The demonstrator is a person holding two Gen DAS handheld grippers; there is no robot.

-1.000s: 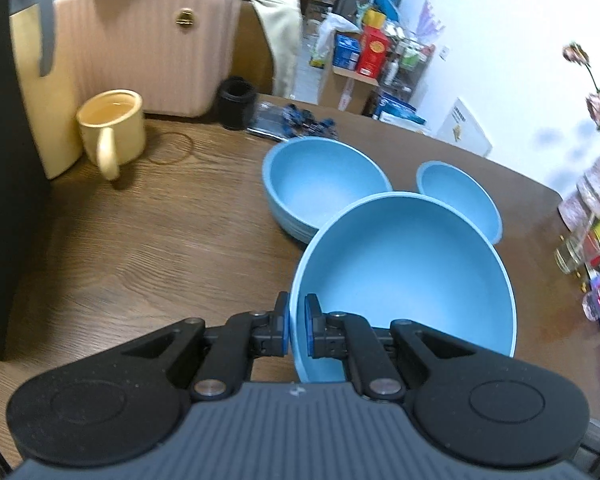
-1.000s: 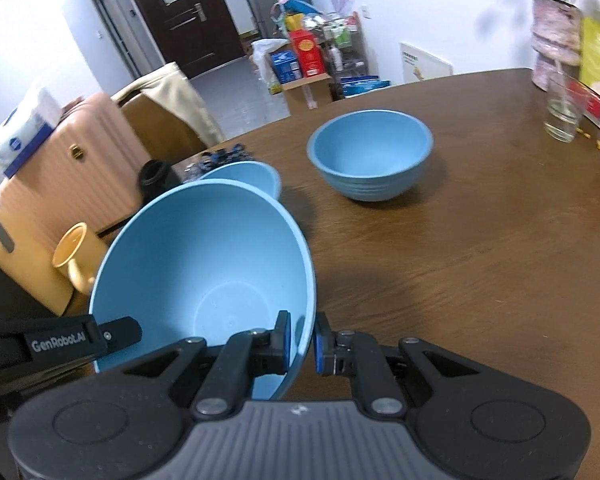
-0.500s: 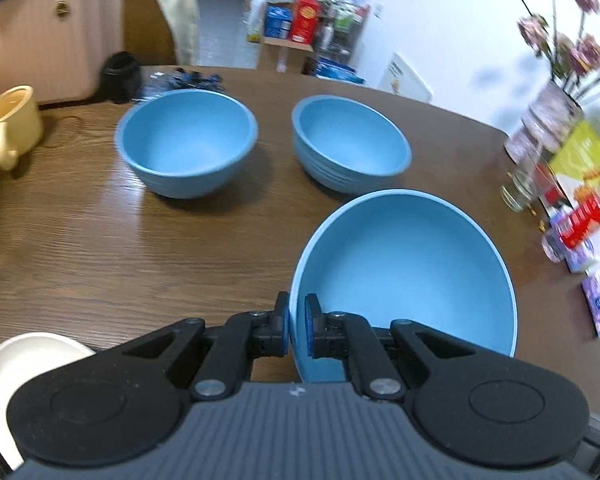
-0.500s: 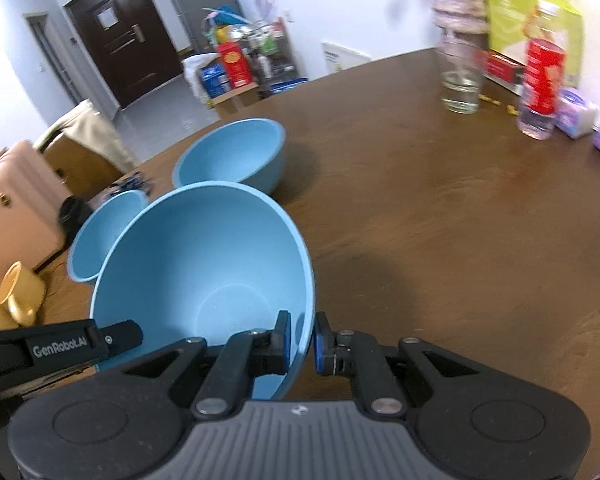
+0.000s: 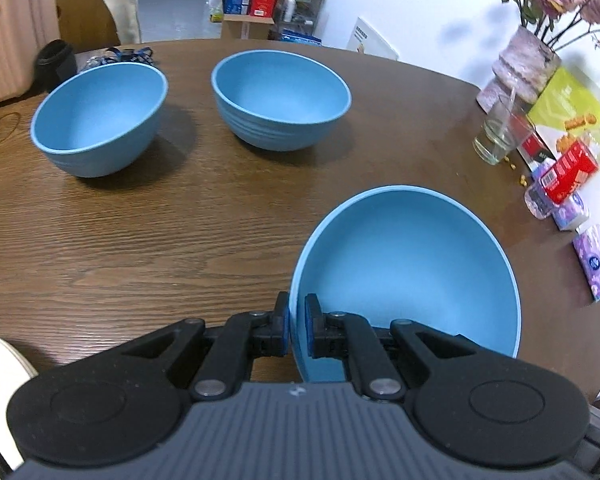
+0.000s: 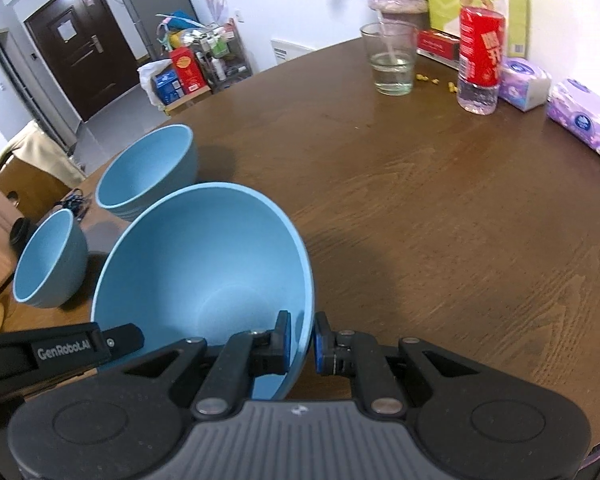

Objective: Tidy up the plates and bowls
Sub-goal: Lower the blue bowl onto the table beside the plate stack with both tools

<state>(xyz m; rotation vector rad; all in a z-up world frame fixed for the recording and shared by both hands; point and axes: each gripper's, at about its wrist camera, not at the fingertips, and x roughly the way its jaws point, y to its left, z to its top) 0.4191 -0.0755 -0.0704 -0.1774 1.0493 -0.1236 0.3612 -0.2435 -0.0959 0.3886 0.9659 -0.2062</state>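
Jaws of both the left gripper (image 5: 297, 330) and the right gripper (image 6: 302, 342) are nearly closed, pinching opposite rims of one large, round, light-blue plastic bowl (image 5: 408, 272) tilted above the brown wooden surface (image 5: 140, 240). Beyond it stand two smaller blue bowls (image 5: 100, 118) (image 5: 280, 98). Its near underside is hidden by the grippers.

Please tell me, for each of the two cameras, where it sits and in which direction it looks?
Left wrist: sits on the left gripper, looks steeply down over the held bowl toward two far bowls; only its own fingers show.
Right wrist: sits on the right gripper, clamped on the opposite rim, looks toward the glass; the left gripper's arm shows too.
Shared: the held bowl, both far bowls, the table.
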